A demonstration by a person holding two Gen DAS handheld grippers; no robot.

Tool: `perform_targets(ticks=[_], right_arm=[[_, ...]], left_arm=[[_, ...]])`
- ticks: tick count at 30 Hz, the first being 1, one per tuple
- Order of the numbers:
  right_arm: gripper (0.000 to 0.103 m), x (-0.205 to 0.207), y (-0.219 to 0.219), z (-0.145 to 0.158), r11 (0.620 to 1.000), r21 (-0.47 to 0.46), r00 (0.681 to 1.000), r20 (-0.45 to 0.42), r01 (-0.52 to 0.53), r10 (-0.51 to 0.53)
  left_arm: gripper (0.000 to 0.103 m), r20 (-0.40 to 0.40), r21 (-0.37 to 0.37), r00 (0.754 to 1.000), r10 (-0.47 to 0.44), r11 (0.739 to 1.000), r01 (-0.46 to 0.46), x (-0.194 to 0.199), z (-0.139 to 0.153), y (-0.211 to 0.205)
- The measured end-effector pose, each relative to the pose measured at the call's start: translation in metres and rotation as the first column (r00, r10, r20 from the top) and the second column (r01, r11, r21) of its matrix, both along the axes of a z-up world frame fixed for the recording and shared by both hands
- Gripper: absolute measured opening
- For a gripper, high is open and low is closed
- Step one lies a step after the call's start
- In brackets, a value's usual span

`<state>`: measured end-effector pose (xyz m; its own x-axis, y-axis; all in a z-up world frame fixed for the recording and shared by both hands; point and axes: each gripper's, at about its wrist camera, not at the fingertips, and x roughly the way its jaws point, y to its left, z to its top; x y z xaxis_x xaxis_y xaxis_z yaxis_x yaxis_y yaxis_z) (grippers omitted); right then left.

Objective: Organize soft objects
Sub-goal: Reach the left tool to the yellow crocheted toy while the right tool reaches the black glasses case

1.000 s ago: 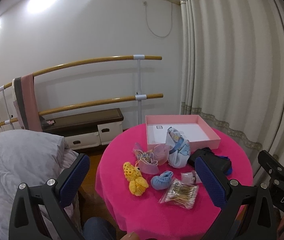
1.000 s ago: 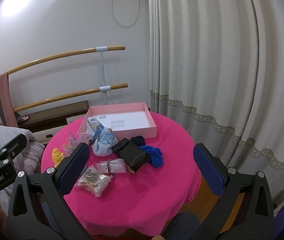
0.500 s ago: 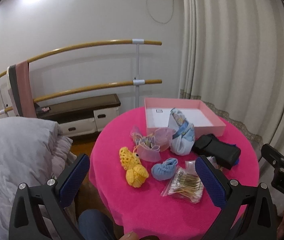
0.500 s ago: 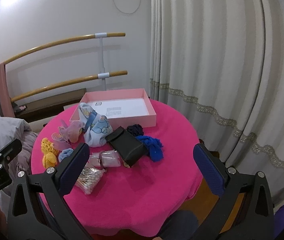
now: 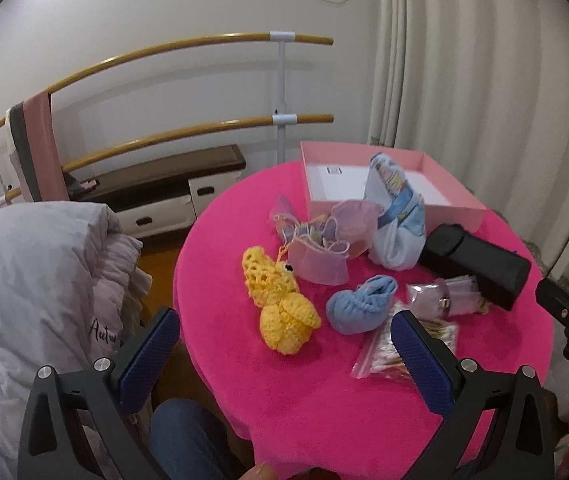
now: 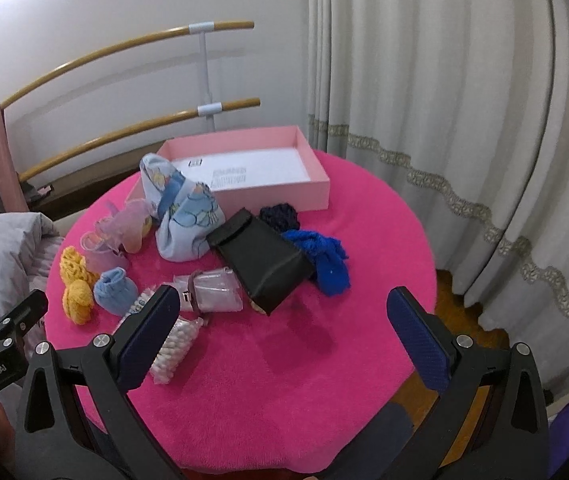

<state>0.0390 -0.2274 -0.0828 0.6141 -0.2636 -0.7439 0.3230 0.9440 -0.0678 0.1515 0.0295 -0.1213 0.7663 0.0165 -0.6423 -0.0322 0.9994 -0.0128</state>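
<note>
Left wrist view: a round desk draped in hot-pink plush cloth stands before a white wall with two wooden ballet rails and cream curtains. A grey quilted bed sits beside it. The left claw hangs spread wide, empty, above a yellow crocheted toy and pale-blue knitted bootie. The right claw — also apart — holds nothing. An open pink cardboard box sits at the far edge; what looks like a blue knit cloth lies nearby.
</note>
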Motion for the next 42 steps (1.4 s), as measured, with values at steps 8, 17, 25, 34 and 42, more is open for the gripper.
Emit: perform_targets(ticks=[8, 17, 25, 34, 42], right_arm=[[0.103, 0.009, -0.013, -0.019, 1.000, 0.012, 0.998, -0.055, 0.026, -0.025], [0.103, 0.021, -0.021, -0.035, 0.999, 0.029, 0.995, -0.096, 0.034, -0.031], [0.098, 0.034, -0.027, -0.048, 0.998, 0.050, 0.992, -0.122, 0.023, -0.017], [0.094, 0.052, -0.031, -0.043, 0.999, 0.044, 0.996, -0.088, -0.026, 0.030], [0.064, 0.065, -0.040, -0.059, 0.979, 0.196, 0.993, -0.091, -0.052, 0.071]], left_arm=[[0.103, -0.053, -0.008, 0.998, 0.042, 0.999, -0.043, 0.042, -0.033, 0.019], [0.103, -0.102, 0.013, 0.992, 0.071, 0.997, -0.070, 0.093, -0.069, 0.019], [0.095, -0.156, 0.003, 0.987, 0.049, 0.999, -0.049, 0.129, -0.092, 0.017], [0.063, -0.195, -0.019, 0.981, 0.012, 1.000, -0.016, 0.147, -0.102, 0.020], [0.043, -0.194, -0.025, 0.981, -0.018, 1.000, 0.014, 0.146, -0.107, 0.021]])
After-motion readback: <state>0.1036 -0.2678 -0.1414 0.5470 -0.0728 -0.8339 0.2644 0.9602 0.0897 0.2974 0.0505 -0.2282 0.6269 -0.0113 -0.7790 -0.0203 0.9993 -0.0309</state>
